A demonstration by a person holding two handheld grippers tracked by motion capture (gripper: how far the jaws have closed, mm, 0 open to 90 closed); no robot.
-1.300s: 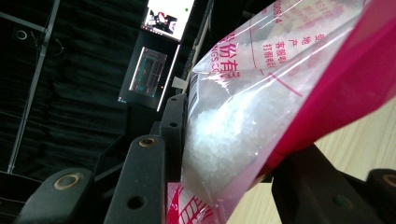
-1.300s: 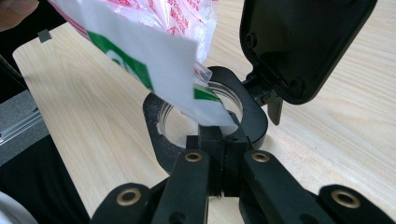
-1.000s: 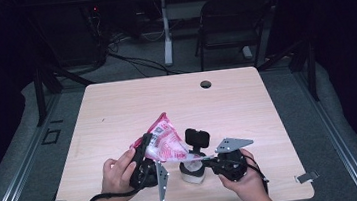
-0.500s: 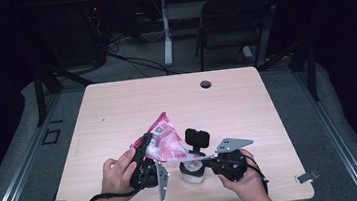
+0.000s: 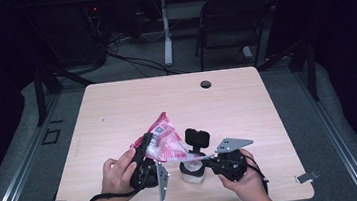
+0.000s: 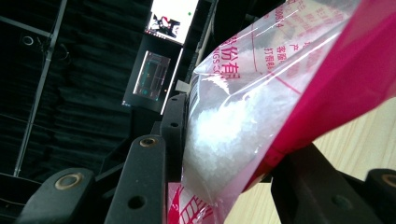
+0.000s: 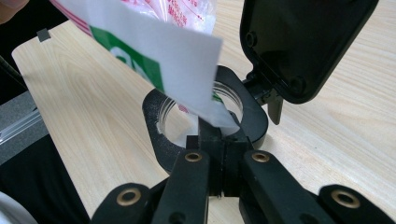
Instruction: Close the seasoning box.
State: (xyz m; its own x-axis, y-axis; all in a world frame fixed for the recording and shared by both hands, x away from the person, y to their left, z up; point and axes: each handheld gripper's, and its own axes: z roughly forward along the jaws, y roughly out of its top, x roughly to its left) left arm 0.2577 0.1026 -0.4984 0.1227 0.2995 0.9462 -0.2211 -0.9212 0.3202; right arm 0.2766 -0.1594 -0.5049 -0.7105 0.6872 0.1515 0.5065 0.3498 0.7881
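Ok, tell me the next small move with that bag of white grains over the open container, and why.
Probably tip the pink bag a little steeper with the left gripper, which clamps its lower part. Its cut corner already dips into the open container that the right gripper steadies by the rim with the lid flipped back, yet most white grains sit in the bag.

A pale wooden surface (image 5: 117, 112) stood in a dark, black-draped room.

Its light wood grain had rounded corners and a small round cable hole (image 5: 206, 84) near the far edge. Grey carpet (image 5: 314, 116) lay round it, with metal floor rails (image 5: 18, 172) running along both sides. Beyond the far edge stood a black folding chair (image 5: 231, 24) and a white post (image 5: 165, 31), with dark cables (image 5: 127, 58) trailing over the floor. A lit screen (image 6: 170, 21) hung overhead among black curtains (image 6: 79, 93).
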